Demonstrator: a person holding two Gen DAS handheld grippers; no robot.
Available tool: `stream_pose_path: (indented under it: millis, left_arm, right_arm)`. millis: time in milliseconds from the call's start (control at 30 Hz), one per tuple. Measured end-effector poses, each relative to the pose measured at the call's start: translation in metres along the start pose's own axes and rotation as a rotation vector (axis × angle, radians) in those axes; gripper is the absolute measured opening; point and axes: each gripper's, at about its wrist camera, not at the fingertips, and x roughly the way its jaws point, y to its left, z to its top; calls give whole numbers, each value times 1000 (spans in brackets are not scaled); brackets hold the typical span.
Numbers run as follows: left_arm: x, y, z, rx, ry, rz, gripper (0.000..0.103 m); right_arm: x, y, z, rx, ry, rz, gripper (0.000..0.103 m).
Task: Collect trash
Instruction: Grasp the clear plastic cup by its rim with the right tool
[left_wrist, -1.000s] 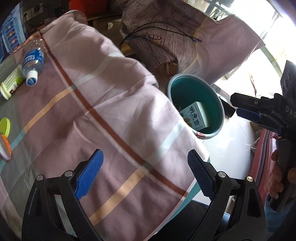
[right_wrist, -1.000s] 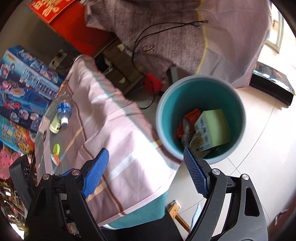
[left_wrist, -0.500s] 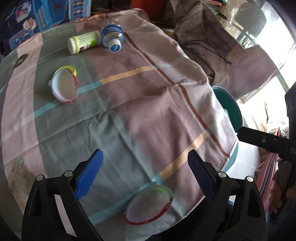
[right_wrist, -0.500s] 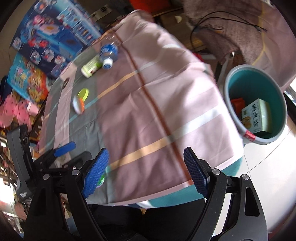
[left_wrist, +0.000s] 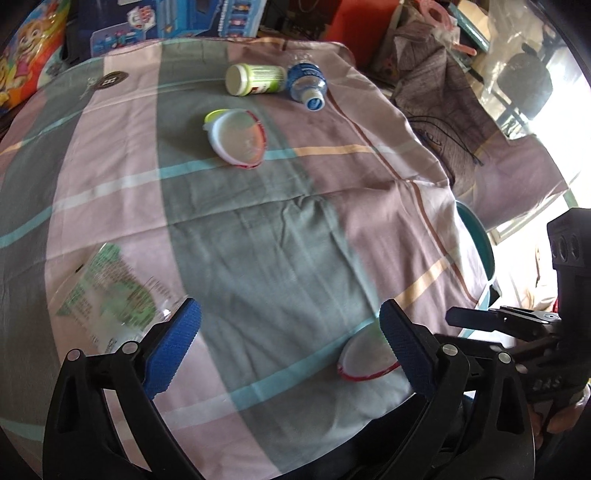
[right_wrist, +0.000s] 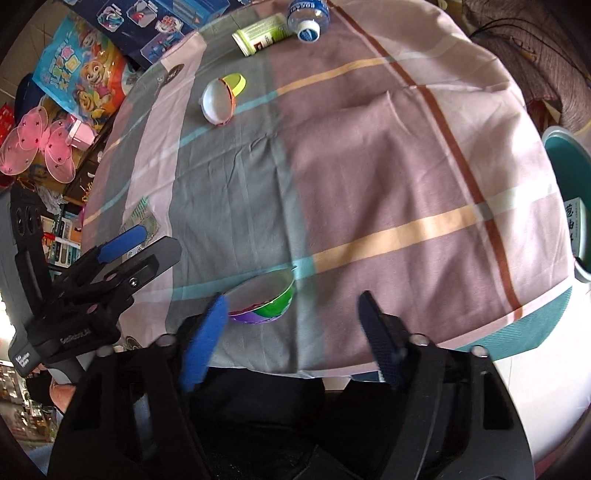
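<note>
Going left to right across the bench (left_wrist: 258, 258): a clear green-printed wrapper (left_wrist: 107, 291) lies flat at the near left, just beside the left gripper (left_wrist: 290, 332), whose jaws are wide and holding nothing. Farther back there's a tipped plastic cup (left_wrist: 236, 138), then a green-labelled bottle (left_wrist: 255, 79) touching a water bottle (left_wrist: 306, 85) at the far edge. Near the front edge sits a paper bowl (right_wrist: 264, 297), right by the right gripper (right_wrist: 291, 328), jaws also spread wide and empty.

Progress-wise, I'd say early-to-middle: the teal bin (right_wrist: 565, 177) on the floor at right already has a box (right_wrist: 574, 225) in it, but five bits of trash are left on the cloth.

Only the right view shows inside the bin; the left view just catches its rim behind the cloth, but gives the wrapper much more clearly.
</note>
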Motion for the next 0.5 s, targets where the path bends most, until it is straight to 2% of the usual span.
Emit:
stream_pose_path:
  millis: [167,333,400,433,500]
  left_arm:
    - [-7,18,-3,-29,-19,6,97]
    - [-9,31,-4,-64,-28,-4,97]
    - [-8,33,-4,-72,-28,-5,97]
    - [-7,33,-4,-74,-27,-7,97]
    - [-5,33,-3,-72,-24,-11,97]
  right_arm:
    - [17,9,1,-5,44,-1,45]
    - [29,9,-3,-1,93,10,37]
    - [33,9,-4,-11,102,13,20]
    - [35,10,-5,-20,102,16,8]
    - [35,11,-6,-37,88,13,5]
